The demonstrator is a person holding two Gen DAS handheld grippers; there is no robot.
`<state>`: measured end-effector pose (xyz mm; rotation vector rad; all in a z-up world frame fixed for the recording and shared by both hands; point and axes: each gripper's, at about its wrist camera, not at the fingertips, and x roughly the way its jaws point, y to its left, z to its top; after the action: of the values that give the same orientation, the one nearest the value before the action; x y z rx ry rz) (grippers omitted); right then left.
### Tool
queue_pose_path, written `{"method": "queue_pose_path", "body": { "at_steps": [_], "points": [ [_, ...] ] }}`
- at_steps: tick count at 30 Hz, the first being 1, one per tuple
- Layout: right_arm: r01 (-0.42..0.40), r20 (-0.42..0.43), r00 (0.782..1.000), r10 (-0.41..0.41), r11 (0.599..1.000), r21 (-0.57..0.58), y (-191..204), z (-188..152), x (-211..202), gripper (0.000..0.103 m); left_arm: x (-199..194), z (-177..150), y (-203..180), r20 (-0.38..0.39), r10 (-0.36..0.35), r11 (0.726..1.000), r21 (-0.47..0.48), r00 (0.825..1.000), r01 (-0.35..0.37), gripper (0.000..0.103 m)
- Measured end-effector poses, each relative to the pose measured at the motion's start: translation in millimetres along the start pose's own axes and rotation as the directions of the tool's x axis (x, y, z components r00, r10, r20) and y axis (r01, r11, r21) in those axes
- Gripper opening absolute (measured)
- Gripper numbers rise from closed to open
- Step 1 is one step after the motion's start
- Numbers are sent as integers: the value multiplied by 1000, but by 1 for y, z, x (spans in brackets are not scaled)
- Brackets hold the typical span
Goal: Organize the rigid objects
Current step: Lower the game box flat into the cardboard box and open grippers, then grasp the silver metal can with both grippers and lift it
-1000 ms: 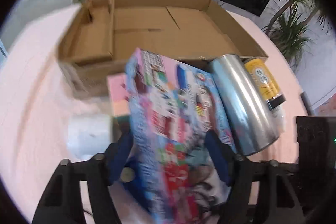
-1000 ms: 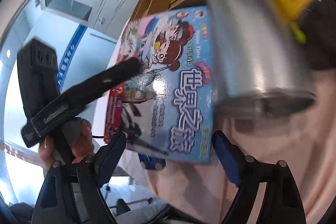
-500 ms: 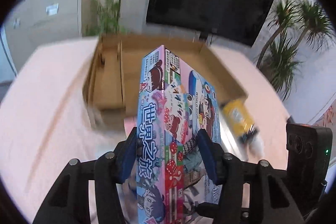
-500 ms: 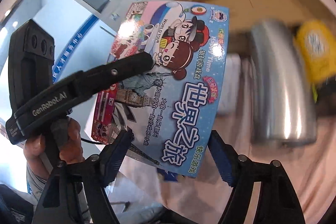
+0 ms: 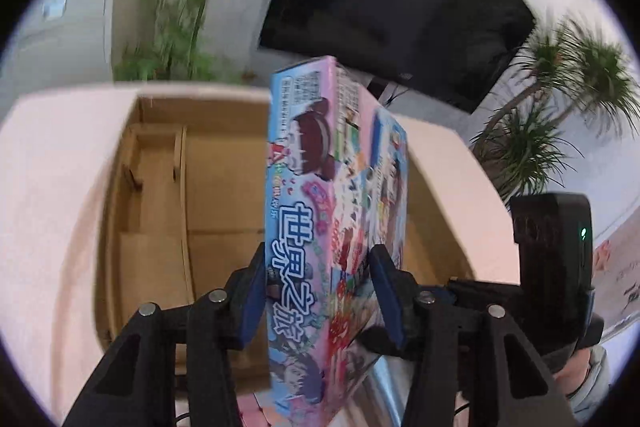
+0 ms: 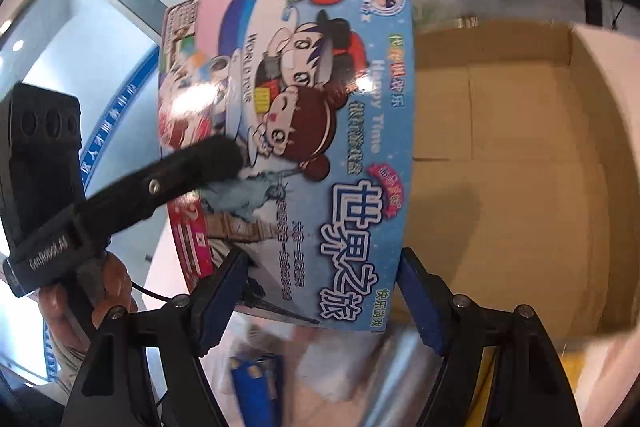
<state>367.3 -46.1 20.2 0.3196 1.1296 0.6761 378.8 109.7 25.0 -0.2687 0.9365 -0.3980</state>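
The game box (image 5: 320, 227), glossy blue and pink with cartoon children and large Chinese lettering, stands on edge in the air over the open cardboard carton (image 5: 160, 187). The left claw (image 5: 318, 291) is closing on its faces; the right claw (image 6: 320, 297) brackets its lower edge, pads at both ends. A second ago the box lay tilted among a steel cylinder and a yellow bottle on the bench.
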Motion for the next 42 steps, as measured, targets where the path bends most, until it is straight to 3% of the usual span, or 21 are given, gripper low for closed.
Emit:
{"method": "queue_pose_path", "body": {
  "at_steps": [4,8,11,15,18,21,23,24,25,27,30,32,35,38,39,42],
  "points": [
    [-21,-176,984,28,999,41,-25,-2,44,74,39,-13,30,-107,43,996,-69,993,-51,48],
    [-45,-258,964,65,996,82,-35,-12,66,72,53,-21,38,-173,104,992,-52,979,-115,45],
    [-49,-295,952,81,992,117,-38,-12,73,73,44,-25,37,-168,158,986,-17,973,-163,46],
    [-19,-303,951,59,991,134,-67,21,81,74,1,-27,31,-70,196,980,41,978,-194,48],
    [34,-314,949,8,991,130,-86,19,97,61,-31,-33,28,0,225,972,61,974,-225,48],
    [47,-252,968,-19,993,107,-76,10,75,60,-68,-44,15,116,263,958,88,958,-274,55],
    [30,-150,989,-19,997,75,-46,-2,42,71,-84,-54,8,206,273,949,104,940,-298,89],
    [53,-70,996,-50,998,43,-39,-14,11,99,-92,-62,-1,264,258,948,115,929,-296,89],
    [91,-1,996,-91,995,27,-33,-27,-14,103,-98,-72,-9,299,230,952,128,926,-278,90],
    [139,103,984,-142,989,41,-30,-64,-63,103,-102,-90,-22,284,163,969,136,945,-208,90],
    [132,99,986,-136,990,49,-10,-105,-90,101,-86,-108,-32,176,34,995,91,984,-50,90],
    [135,94,986,-139,990,48,4,-133,-93,91,-67,-113,-33,81,-35,998,48,996,31,90],
    [107,50,992,-112,990,94,14,-166,-77,76,-53,-121,-32,0,-100,995,-27,995,100,90],
    [157,7,987,-158,984,81,23,-186,-58,70,-45,-129,-34,-38,-129,991,-48,991,127,90],
    [168,-15,986,-167,982,86,21,-191,-52,63,-42,-132,-34,-47,-132,990,-54,990,130,90],
    [136,-27,991,-134,986,93,18,-201,-43,63,-20,-146,-36,-136,-167,983,-95,977,155,90]
  ]
}}
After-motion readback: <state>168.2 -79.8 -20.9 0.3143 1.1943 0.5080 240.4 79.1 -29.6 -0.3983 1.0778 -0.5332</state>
